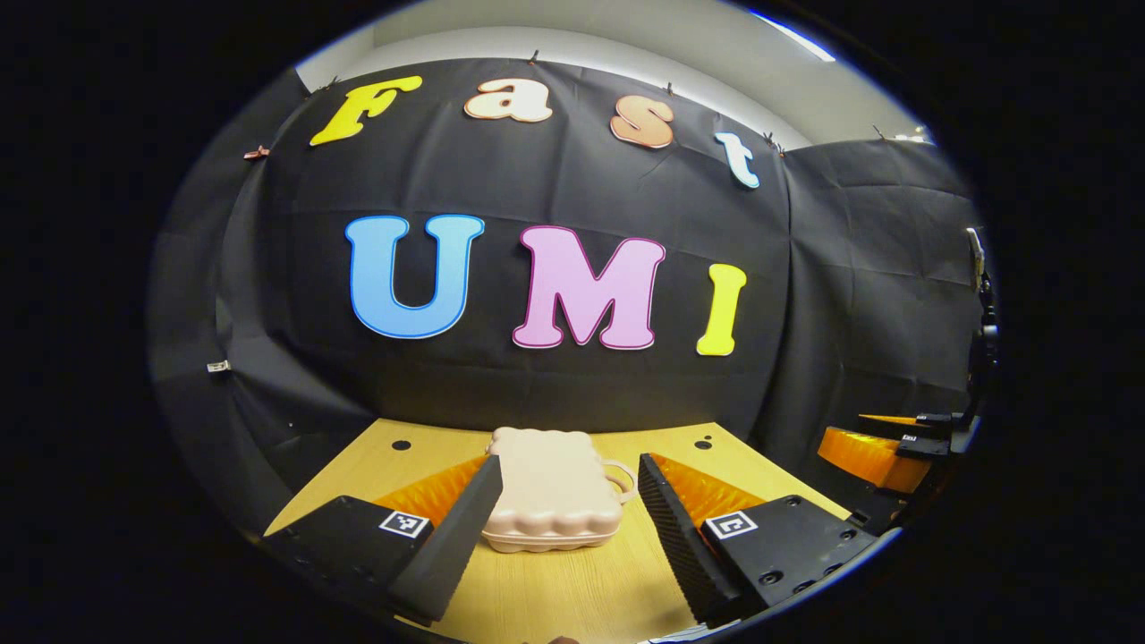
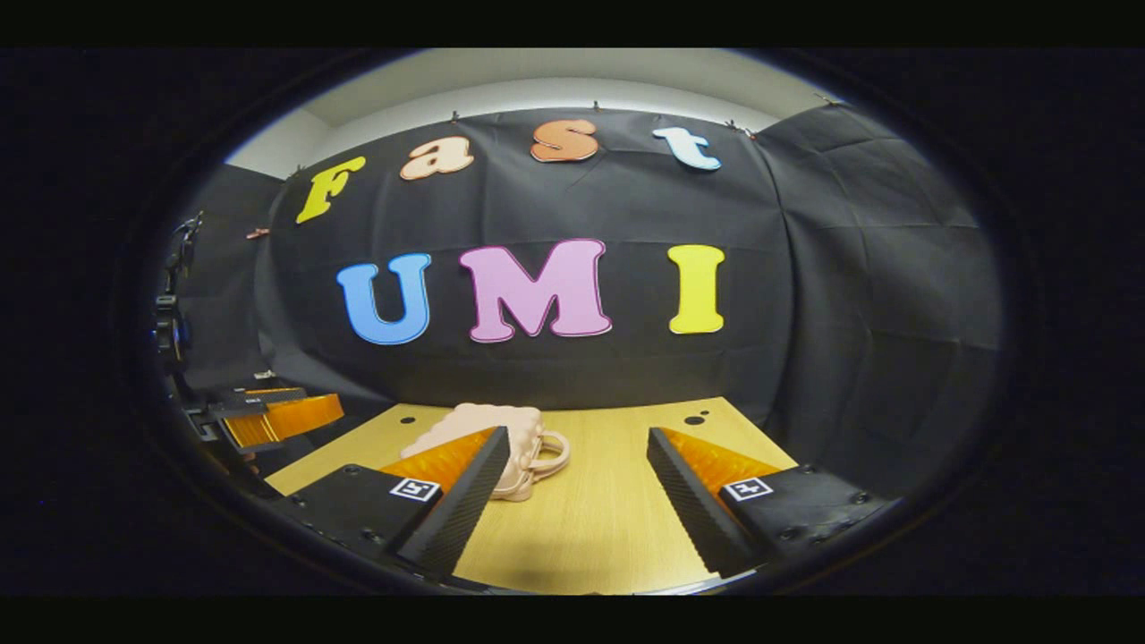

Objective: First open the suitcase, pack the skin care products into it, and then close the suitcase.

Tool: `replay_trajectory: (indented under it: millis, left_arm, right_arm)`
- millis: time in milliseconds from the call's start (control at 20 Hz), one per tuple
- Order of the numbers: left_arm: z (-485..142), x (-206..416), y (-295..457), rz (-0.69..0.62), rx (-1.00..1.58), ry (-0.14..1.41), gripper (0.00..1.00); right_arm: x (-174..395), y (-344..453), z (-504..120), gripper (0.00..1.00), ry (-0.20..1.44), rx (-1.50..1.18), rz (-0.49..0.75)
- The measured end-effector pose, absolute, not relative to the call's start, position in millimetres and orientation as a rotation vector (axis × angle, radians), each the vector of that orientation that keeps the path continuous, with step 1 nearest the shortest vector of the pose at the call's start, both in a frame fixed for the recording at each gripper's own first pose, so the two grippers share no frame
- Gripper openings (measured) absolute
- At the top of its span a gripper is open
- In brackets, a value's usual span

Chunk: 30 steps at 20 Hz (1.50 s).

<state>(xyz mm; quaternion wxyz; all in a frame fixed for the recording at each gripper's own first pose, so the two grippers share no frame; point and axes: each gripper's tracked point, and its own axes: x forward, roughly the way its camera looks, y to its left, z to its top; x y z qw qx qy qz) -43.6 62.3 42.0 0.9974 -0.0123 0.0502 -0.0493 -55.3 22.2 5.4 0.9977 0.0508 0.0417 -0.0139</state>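
On the wooden desk (image 1: 581, 590), toward its far edge near the black cloth wall, lies the suitcase (image 1: 553, 496) — small, pale pink, with a scalloped, cloud-like outline and a seam running round its side where the two shells meet. It lies flat and closed, its loop handle (image 1: 622, 478) sticking out to one side. It looks like a rigid moulded shell, light enough to skid across the smooth desk if pushed, so I judge that one gripper should steady the lower shell while the other lifts the upper one at the seam, on the edge away from the hinge; the handle offers a ready hold for pulling or carrying, though not for opening. Which edge carries the hinge or a latch cannot be told. No skin care products can be made out near it. Just short of the suitcase, the left gripper (image 1: 564, 510) hangs with its fingers spread wide, grasping nothing, the case framed between them. Farther to the side the right gripper (image 2: 572, 501) is likewise released — empty, with bare desk between its fingers and the suitcase off toward its left finger.
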Motion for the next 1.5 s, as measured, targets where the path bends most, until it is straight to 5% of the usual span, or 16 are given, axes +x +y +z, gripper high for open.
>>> replay_trajectory:
  millis: [1500]
  left_arm:
    - [39.6, -58.5, 90.5, -0.059, 0.007, 0.099, 0.96]
  right_arm:
    - [-56.6, 4.8, 20.7, 0.99, 0.042, 0.057, -0.124]
